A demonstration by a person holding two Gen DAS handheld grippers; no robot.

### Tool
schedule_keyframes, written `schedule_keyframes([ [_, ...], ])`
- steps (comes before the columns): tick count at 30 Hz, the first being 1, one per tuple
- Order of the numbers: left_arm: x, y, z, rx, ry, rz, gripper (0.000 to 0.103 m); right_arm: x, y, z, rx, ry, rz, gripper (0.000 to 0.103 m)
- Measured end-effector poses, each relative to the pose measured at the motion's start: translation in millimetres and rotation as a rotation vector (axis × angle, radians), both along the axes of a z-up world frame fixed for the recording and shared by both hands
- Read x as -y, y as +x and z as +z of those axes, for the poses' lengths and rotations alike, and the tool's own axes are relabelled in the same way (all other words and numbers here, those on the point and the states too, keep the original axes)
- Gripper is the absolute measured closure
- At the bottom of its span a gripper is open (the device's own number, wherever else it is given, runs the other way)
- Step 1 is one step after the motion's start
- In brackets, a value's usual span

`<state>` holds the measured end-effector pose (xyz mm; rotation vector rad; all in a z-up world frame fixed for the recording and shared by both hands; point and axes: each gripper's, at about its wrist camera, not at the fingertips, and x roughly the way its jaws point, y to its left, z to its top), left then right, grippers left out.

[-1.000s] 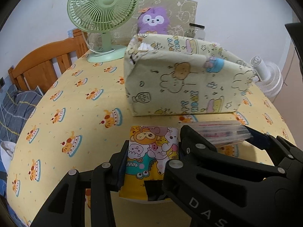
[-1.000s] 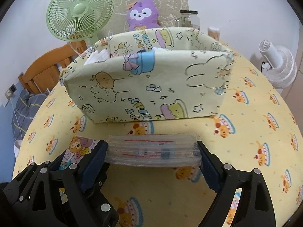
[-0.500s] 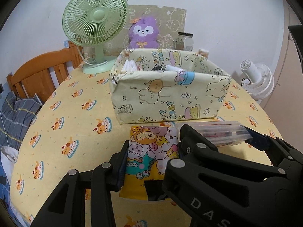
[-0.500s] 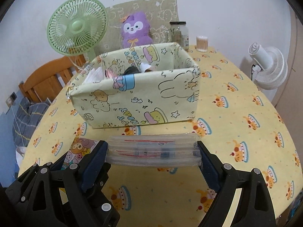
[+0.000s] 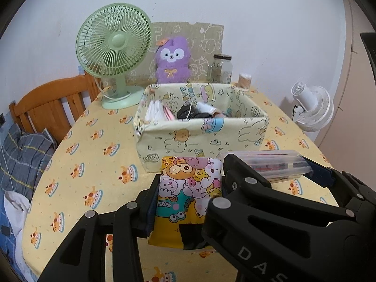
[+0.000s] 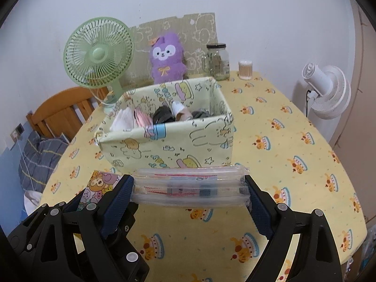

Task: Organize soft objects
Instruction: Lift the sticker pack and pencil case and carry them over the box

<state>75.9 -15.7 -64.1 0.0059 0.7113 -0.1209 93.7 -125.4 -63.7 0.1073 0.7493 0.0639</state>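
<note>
My left gripper [image 5: 188, 183] is shut on a yellow cartoon-print packet [image 5: 188, 188] and holds it above the table in front of the fabric storage box [image 5: 199, 138]. My right gripper [image 6: 189, 188] is shut on a clear plastic packet [image 6: 188, 186] held by its two ends, also in front of the box [image 6: 169, 145]. The box is pale yellow with cartoon prints and holds white, pink and black soft items [image 6: 150, 117]. In the left wrist view the clear packet [image 5: 270, 166] shows at the right; in the right wrist view the cartoon packet [image 6: 98, 185] shows at the lower left.
The round table has a yellow cake-print cloth [image 6: 282, 155]. A green desk fan [image 5: 115, 54], a purple plush toy [image 5: 172, 60], a glass jar [image 6: 217, 61] and a cotton-swab pot [image 6: 245, 69] stand behind the box. A white fan [image 6: 326, 91] stands at the right, a wooden chair [image 5: 51, 103] at the left.
Both grippers have pulled back and risen from the box with their packets still held. The box now looks smaller and its inside shows.
</note>
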Motion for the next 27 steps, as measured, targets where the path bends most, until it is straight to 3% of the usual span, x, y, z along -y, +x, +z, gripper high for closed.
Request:
schedule_keyframes([
  [27,13.3,2.0,61.9,0.114,0.002,-0.019,0.056,13.0,-3.2,65.7,0.128,0.016,-0.022,0.011],
])
